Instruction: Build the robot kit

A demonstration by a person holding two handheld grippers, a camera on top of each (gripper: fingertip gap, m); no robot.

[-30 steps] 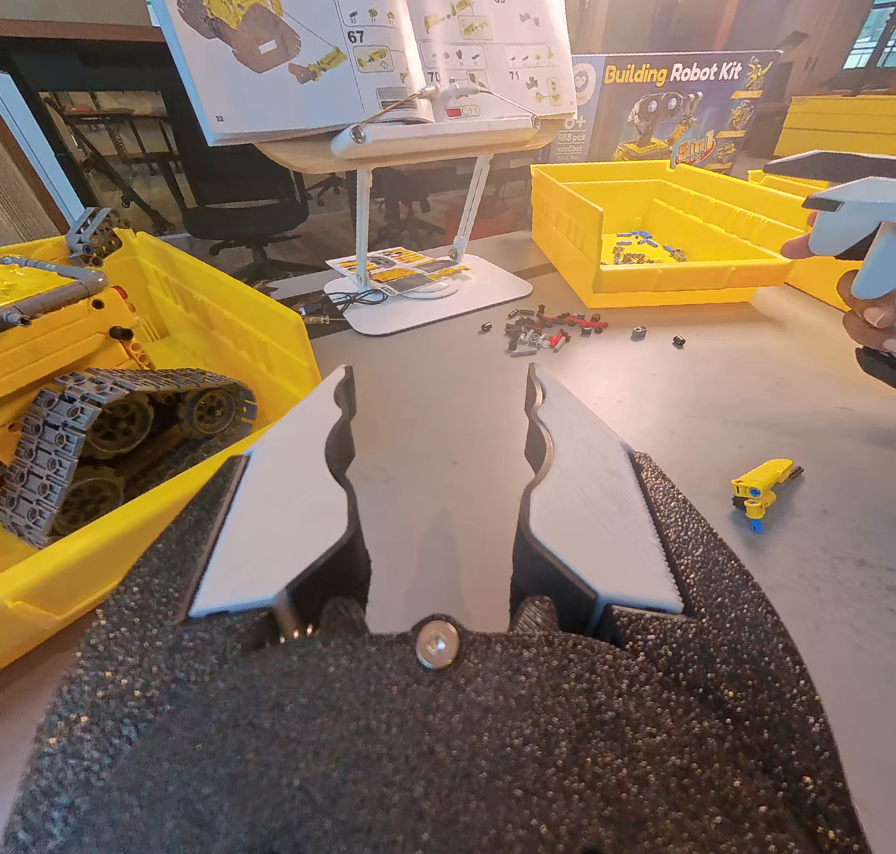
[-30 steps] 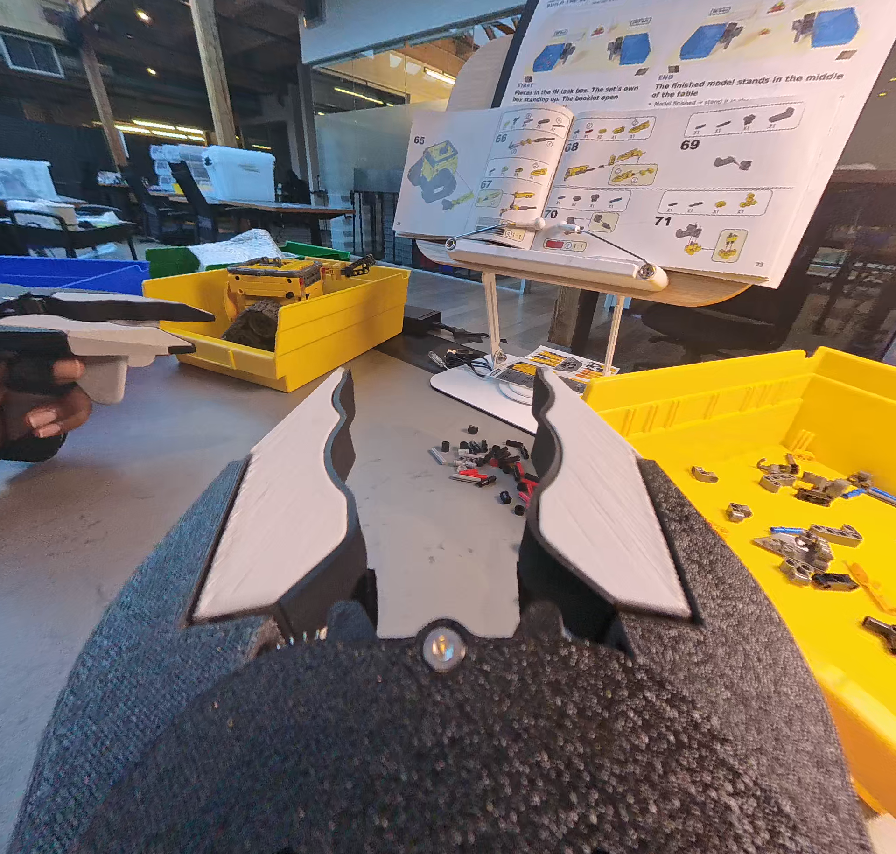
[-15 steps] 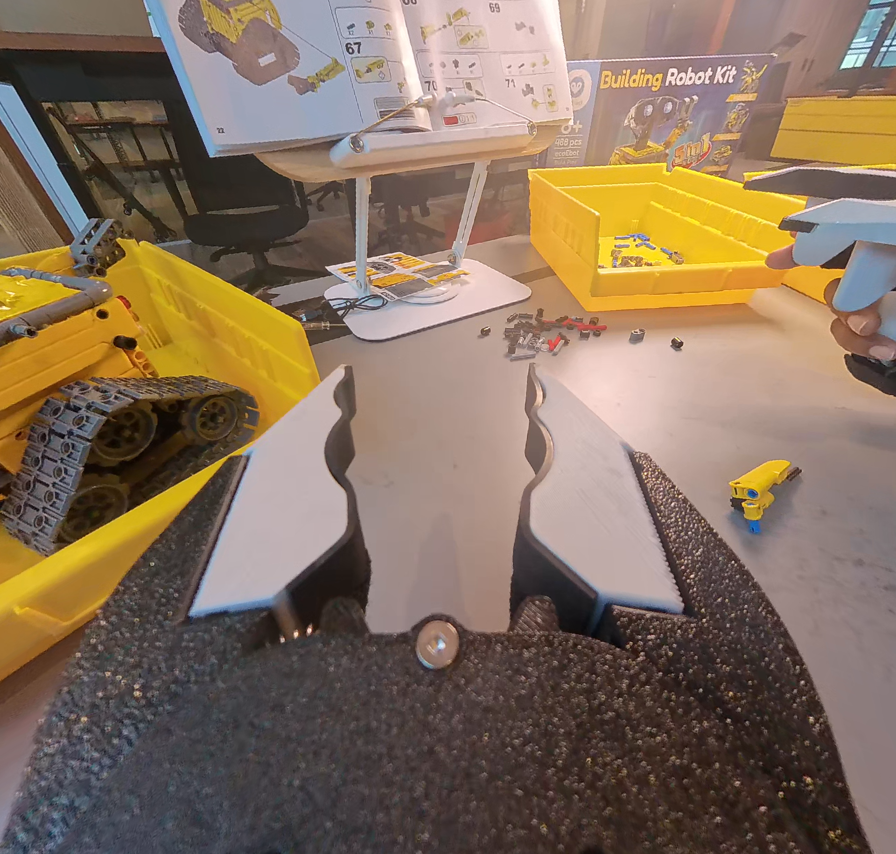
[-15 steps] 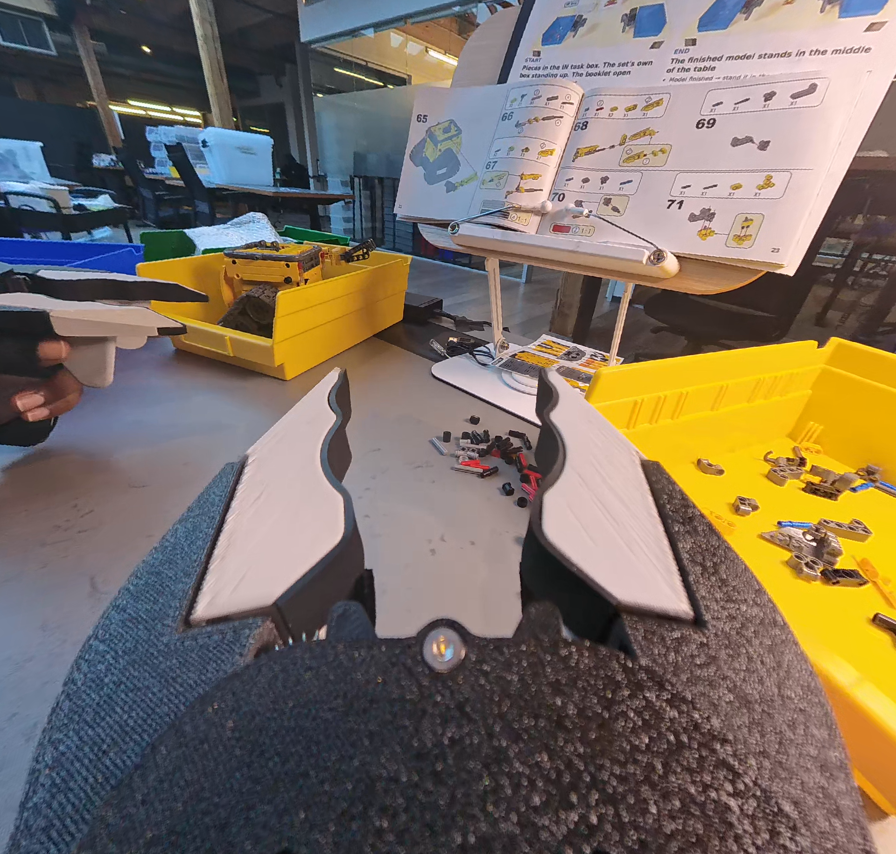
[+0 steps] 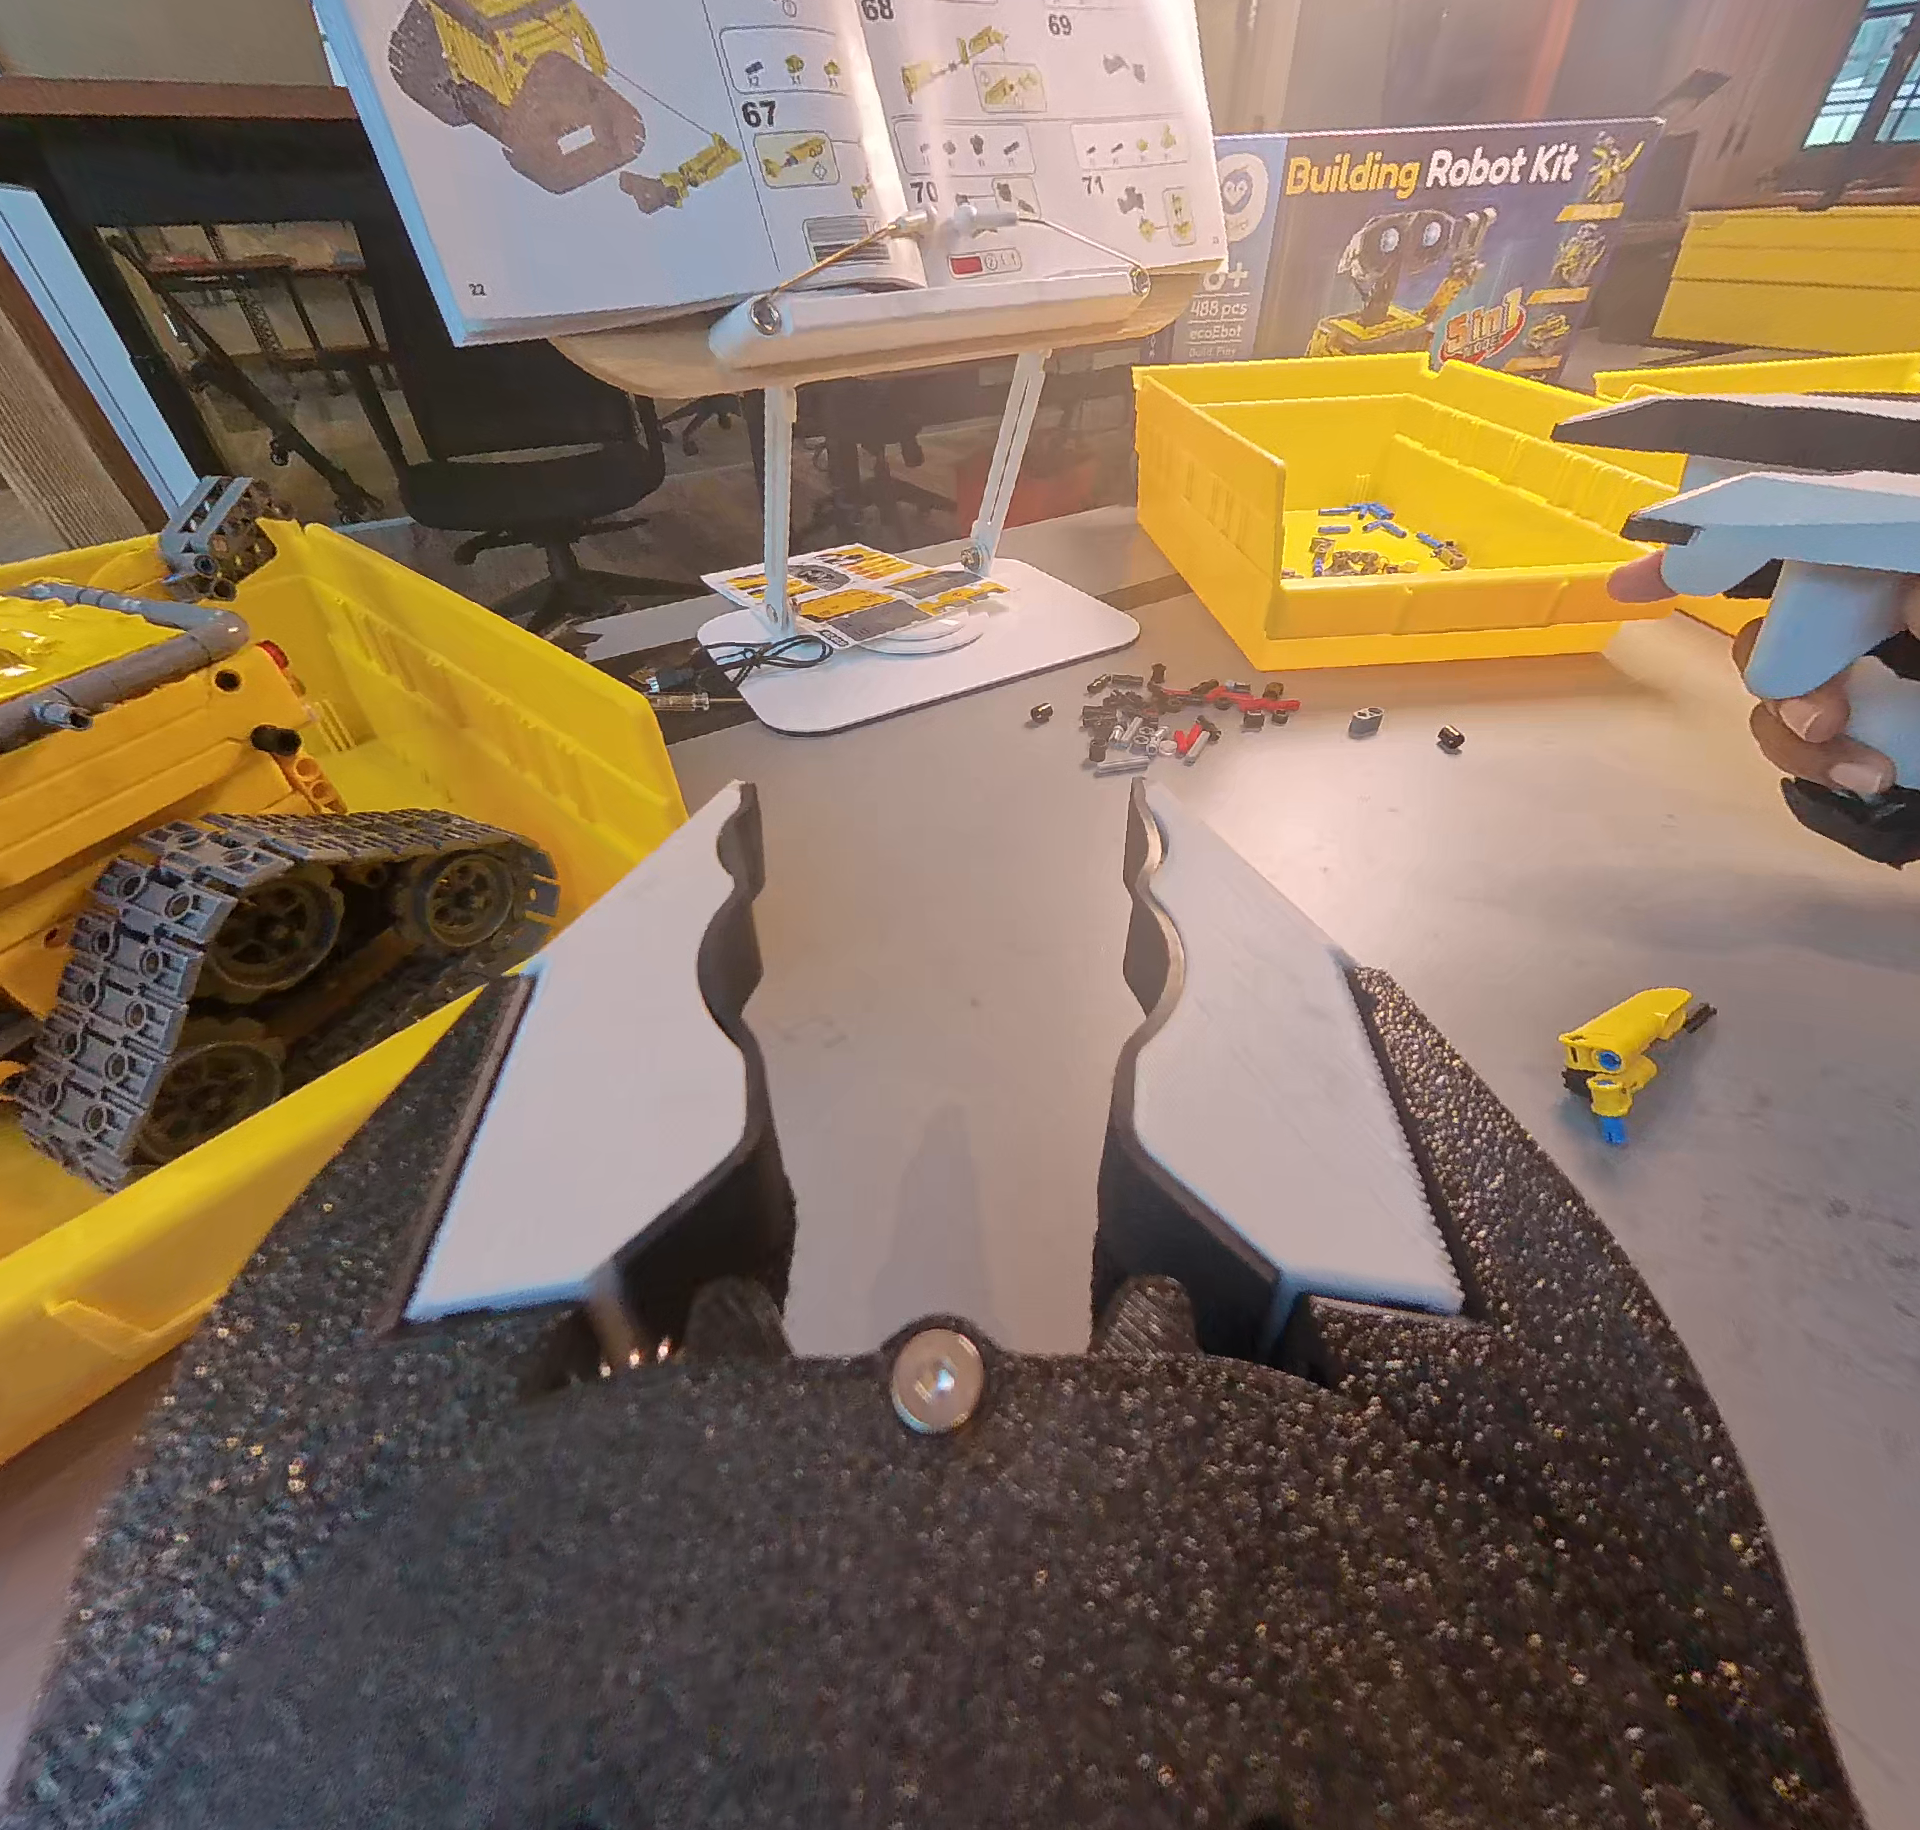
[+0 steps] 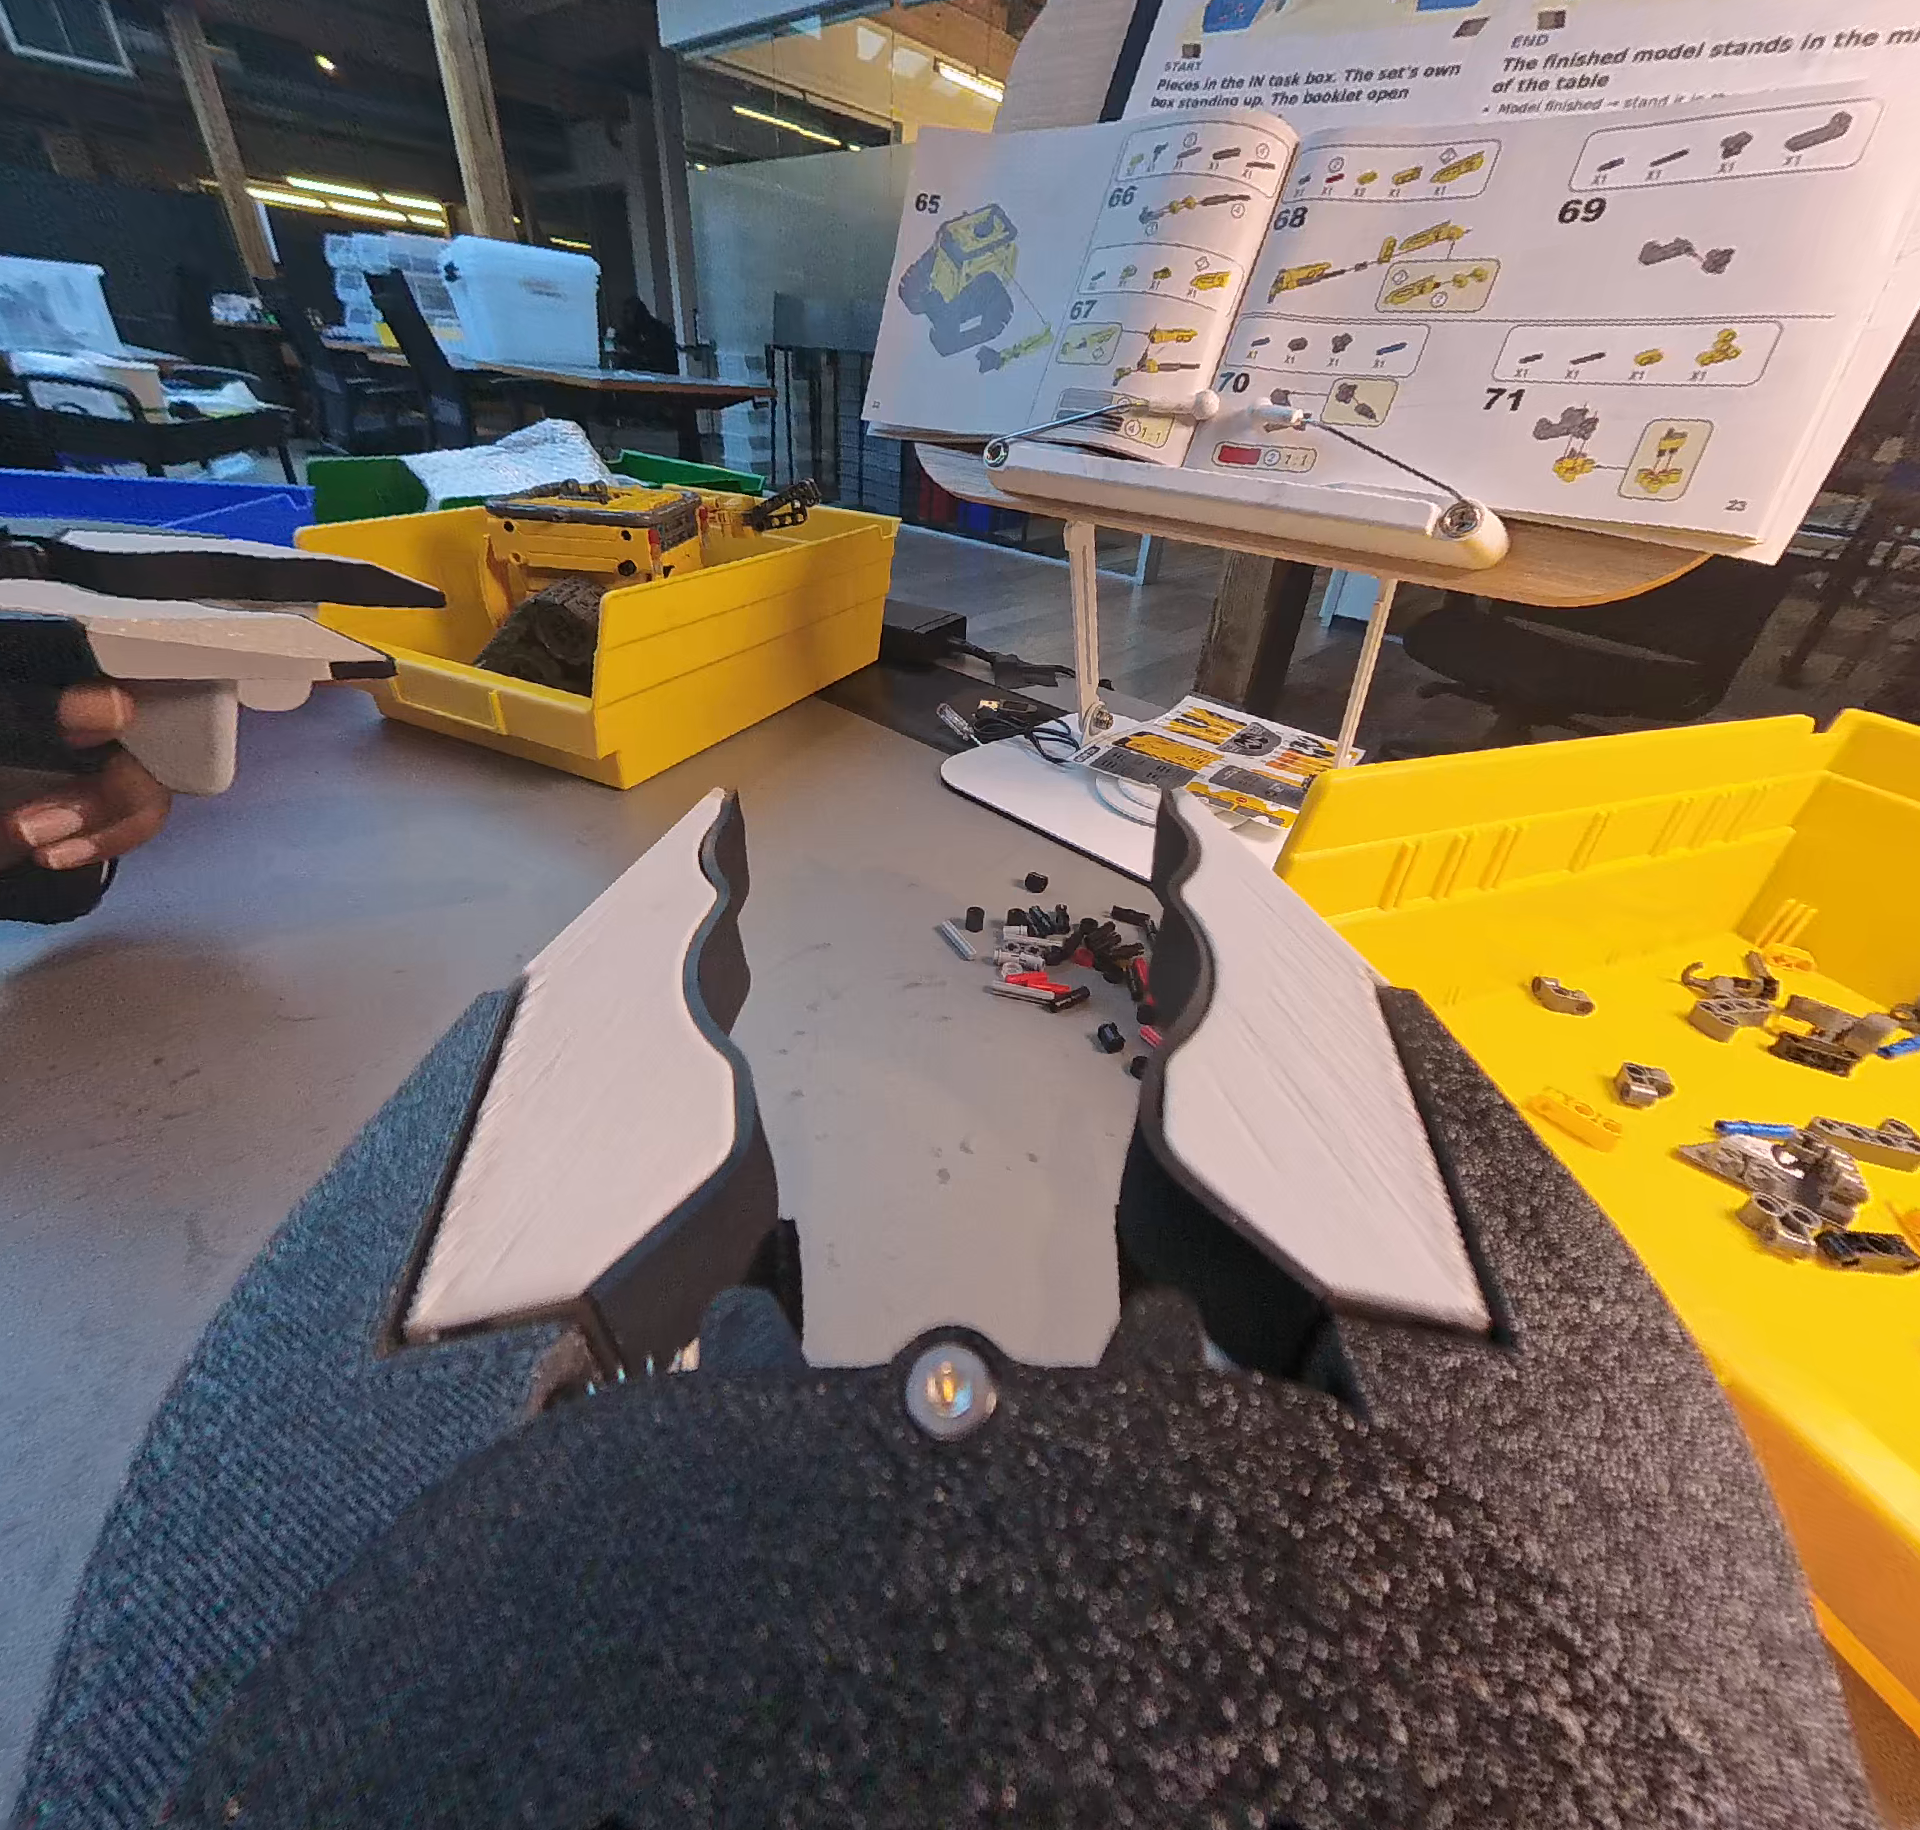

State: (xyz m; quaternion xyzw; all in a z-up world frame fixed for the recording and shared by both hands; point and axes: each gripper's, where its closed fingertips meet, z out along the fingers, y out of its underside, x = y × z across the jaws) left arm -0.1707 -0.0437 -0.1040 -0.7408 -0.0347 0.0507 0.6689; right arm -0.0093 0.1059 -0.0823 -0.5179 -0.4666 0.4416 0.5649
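My left gripper (image 5: 940, 804) is open and empty above the bare grey table (image 5: 935, 949). To its left a yellow tracked brick vehicle (image 5: 208, 845) sits in a yellow bin (image 5: 499, 700). A small yellow brick assembly (image 5: 1621, 1048) lies on the table to its right. My right gripper (image 6: 948, 814) is open and empty, with a pile of small black, grey and red pins (image 6: 1060, 949) just ahead between its fingers. That pile also shows in the left wrist view (image 5: 1174, 720). Each gripper shows at the other view's edge, held in a hand.
An open instruction booklet (image 5: 790, 107) rests on a white stand (image 5: 914, 627) at the back. A yellow bin (image 6: 1621, 876) with several grey pieces is at the right. A kit box (image 5: 1423, 242) stands behind it. A cable (image 5: 748, 658) lies by the stand's base.
Both grippers have moved slightly forward and closer to each other; the other gripper reaches further into each view. The jaws stay open.
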